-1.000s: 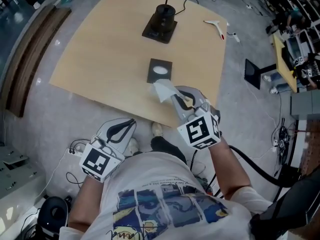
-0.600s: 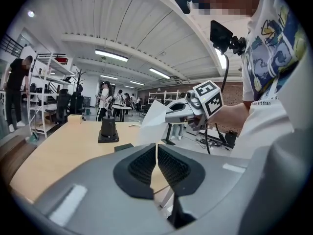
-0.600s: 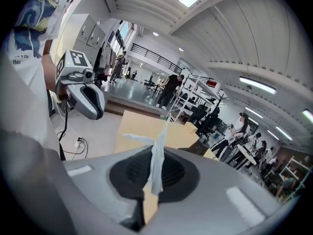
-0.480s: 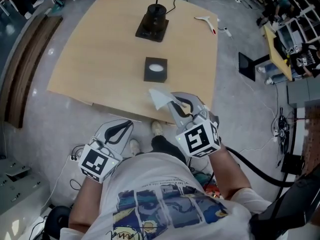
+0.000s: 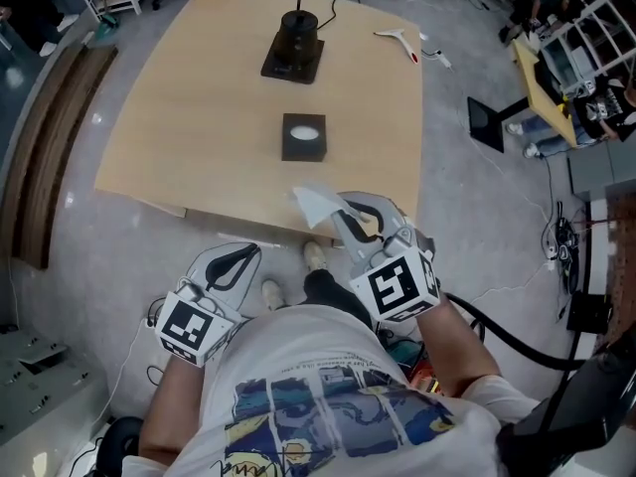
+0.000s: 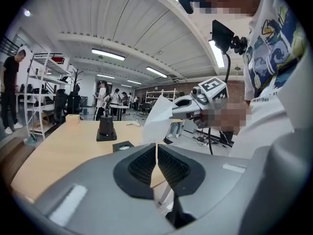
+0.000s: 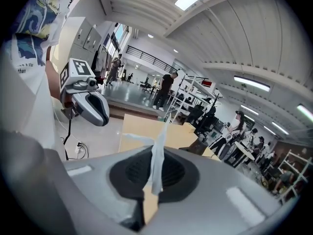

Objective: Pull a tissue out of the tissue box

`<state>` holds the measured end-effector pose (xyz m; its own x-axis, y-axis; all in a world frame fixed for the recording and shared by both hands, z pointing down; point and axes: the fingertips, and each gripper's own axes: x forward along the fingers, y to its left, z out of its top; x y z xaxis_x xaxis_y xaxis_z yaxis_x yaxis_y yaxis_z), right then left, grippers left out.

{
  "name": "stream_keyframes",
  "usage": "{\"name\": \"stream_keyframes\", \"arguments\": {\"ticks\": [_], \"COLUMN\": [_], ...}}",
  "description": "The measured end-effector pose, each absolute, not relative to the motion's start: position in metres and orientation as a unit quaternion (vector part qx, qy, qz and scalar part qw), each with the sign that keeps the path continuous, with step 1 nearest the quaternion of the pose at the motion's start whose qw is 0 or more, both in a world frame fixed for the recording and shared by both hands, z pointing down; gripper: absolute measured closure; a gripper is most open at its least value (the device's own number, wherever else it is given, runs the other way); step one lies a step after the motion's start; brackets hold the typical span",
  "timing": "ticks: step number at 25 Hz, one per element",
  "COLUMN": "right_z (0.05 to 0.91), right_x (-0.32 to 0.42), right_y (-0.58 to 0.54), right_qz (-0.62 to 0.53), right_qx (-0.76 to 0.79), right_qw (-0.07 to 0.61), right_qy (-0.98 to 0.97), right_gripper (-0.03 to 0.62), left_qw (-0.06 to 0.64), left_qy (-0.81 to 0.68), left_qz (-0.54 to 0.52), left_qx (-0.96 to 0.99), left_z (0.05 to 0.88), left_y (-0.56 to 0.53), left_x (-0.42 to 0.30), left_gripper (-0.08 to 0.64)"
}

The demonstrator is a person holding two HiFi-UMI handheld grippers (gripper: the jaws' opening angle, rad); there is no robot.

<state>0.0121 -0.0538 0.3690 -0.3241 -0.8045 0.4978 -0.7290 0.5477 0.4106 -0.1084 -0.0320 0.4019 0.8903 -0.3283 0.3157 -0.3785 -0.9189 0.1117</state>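
While the right gripper [image 5: 345, 214] clamps its jaws on the white tissue [image 5: 314, 203], the sheet is clear of the tissue box [image 5: 303, 137]. The box sits on the wooden table [image 5: 189, 117] at about eleven o'clock from those jaws in the head view, well apart from them. In the right gripper view the tissue runs up between the dark pads (a thin, pinched strip). The left gripper [image 5: 241, 254], at eight o'clock from the right one and off the table's near edge, has its jaws drawn together on nothing. A black stand [image 5: 292, 46] sits at twelve o'clock beyond the box.
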Motion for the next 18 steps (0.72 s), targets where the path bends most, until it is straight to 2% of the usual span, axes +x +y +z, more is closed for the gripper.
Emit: {"name": "stream_keyframes", "arguments": {"ticks": [18], "right_z": [0.364], "right_x": [0.021], "right_y": [-0.021], "right_qz": [-0.045], "right_qx": [0.489], "right_qw": [0.338], "right_qy": [-0.803], "right_gripper": [0.589], "left_qw": [0.076], "left_qy": [-0.159], "left_qz": [0.153], "left_qx": [0.973], "left_z": [0.402], "left_y": [-0.008], "left_x": [-0.099], "left_gripper": [0.545]}}
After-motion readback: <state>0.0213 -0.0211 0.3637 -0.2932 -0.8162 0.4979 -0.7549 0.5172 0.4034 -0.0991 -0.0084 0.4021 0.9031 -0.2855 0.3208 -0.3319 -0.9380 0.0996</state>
